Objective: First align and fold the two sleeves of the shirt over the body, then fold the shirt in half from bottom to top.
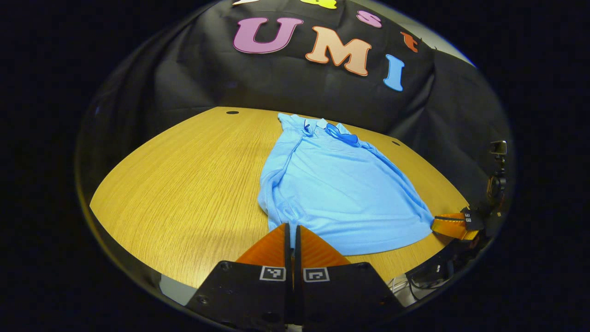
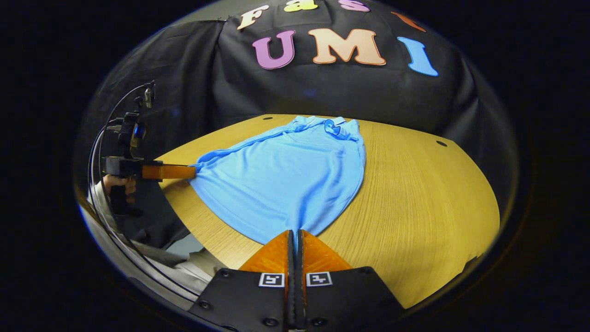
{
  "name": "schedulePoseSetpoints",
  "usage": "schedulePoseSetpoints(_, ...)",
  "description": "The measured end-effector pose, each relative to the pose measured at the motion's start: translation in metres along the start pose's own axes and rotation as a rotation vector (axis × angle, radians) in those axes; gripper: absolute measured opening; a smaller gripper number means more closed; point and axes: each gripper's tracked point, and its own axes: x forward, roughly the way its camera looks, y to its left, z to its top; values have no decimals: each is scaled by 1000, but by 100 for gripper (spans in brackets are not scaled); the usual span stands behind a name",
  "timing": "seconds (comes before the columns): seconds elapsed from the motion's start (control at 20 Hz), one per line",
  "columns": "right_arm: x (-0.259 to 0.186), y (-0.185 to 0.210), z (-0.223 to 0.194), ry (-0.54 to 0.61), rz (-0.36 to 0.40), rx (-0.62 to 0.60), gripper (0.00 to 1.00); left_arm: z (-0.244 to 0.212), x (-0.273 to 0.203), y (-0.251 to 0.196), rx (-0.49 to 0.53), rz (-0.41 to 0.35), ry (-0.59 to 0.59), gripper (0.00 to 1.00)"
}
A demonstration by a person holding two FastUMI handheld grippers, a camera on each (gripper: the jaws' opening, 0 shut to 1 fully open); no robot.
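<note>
A light blue polo shirt (image 1: 341, 189) lies flat on the wooden table (image 1: 184, 184), its collar (image 1: 339, 131) at the far end and its sleeves folded in over the body. My left gripper (image 1: 292, 227) is shut on the near left corner of the hem. Across the hem, my right gripper (image 1: 435, 224) holds the other corner. In the right gripper view the shirt (image 2: 290, 180) runs away from my right gripper (image 2: 293, 232), which is shut on the hem. The left gripper (image 2: 191, 172) pinches the stretched far corner there.
A hand (image 2: 117, 182) holds the left gripper beyond the table's left edge, with cables looping above it. Small dark holes (image 1: 232, 112) (image 2: 441, 143) sit near the table's back edge. Bare wood (image 2: 424, 203) stretches on both sides of the shirt.
</note>
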Motion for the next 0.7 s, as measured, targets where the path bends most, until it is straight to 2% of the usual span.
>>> schedulePoseSetpoints(0.4, 13, -14, 45, -56, -60, -22, 3, 67, 7, -10, 106, -4, -107, 0)
schedulePoseSetpoints(0.7, 36, -42, 113, -116, -146, -66, 3, 132, 36, -15, 162, -34, -165, 0)
